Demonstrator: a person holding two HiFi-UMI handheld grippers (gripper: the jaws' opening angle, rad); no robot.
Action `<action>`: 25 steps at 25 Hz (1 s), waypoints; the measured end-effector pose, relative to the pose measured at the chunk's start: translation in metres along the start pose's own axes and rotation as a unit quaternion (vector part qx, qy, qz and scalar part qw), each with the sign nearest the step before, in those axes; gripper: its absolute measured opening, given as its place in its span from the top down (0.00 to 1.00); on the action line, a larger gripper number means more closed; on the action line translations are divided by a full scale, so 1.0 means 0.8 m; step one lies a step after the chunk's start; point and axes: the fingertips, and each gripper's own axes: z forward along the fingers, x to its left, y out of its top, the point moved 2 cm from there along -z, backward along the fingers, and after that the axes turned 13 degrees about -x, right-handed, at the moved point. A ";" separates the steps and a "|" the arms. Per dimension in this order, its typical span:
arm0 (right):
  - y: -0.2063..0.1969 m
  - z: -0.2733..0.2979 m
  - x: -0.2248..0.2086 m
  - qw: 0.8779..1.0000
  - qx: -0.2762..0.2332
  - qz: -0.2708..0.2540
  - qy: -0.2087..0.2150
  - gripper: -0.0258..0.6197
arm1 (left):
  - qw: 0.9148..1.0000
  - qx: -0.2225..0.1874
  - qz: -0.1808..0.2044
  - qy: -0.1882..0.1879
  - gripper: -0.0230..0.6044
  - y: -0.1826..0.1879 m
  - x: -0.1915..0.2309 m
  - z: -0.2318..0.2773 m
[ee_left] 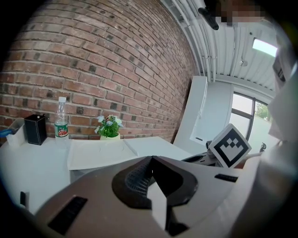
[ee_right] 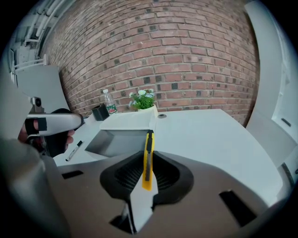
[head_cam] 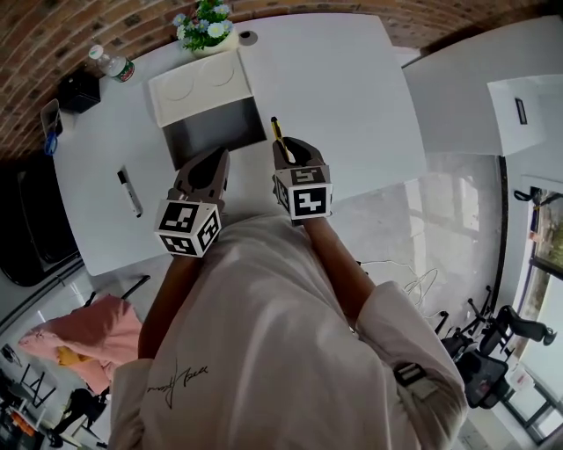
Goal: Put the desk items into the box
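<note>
The right claw (ee_right: 148, 155) is clamped on a yellow utility knife (ee_right: 149, 139). The knife stands between the pads with its front end sticking out past the tips toward 12 o'clock. In the head view this claw (head_cam: 283, 149) hangs over the white desk (head_cam: 352, 97), and the knife (head_cam: 276, 128) ends just beside the near right corner of the box (head_cam: 220, 136).

The left claw (ee_left: 150, 160) has its jaws pressed together with nothing between them. In the head view it (head_cam: 215, 158) sits at 9 o'clock from the right claw, near the front edge of the box.

The box is open, its grey inside bare where it shows. Its white lid (head_cam: 201, 86) is folded back flat toward 12 o'clock.

A black and white marker (head_cam: 129, 191) lies on the desk at 9 o'clock from the left claw, well apart from the box. Beyond the lid at 12 o'clock stands a small potted plant (head_cam: 202, 25). A water bottle (head_cam: 113, 64) and a black holder (head_cam: 79, 90) stand at about 10 o'clock from the box, near the brick wall (ee_right: 177, 56).
</note>
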 end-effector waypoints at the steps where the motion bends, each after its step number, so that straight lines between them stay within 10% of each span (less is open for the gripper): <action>1: 0.001 0.000 0.002 1.000 0.000 -0.001 0.003 0.84 | 1.000 -0.001 -0.001 0.003 0.96 0.000 0.001 -0.002; 25: 0.003 0.021 0.058 0.995 0.003 -0.044 0.095 0.84 | 0.997 -0.019 -0.021 0.079 0.96 -0.009 0.029 -0.048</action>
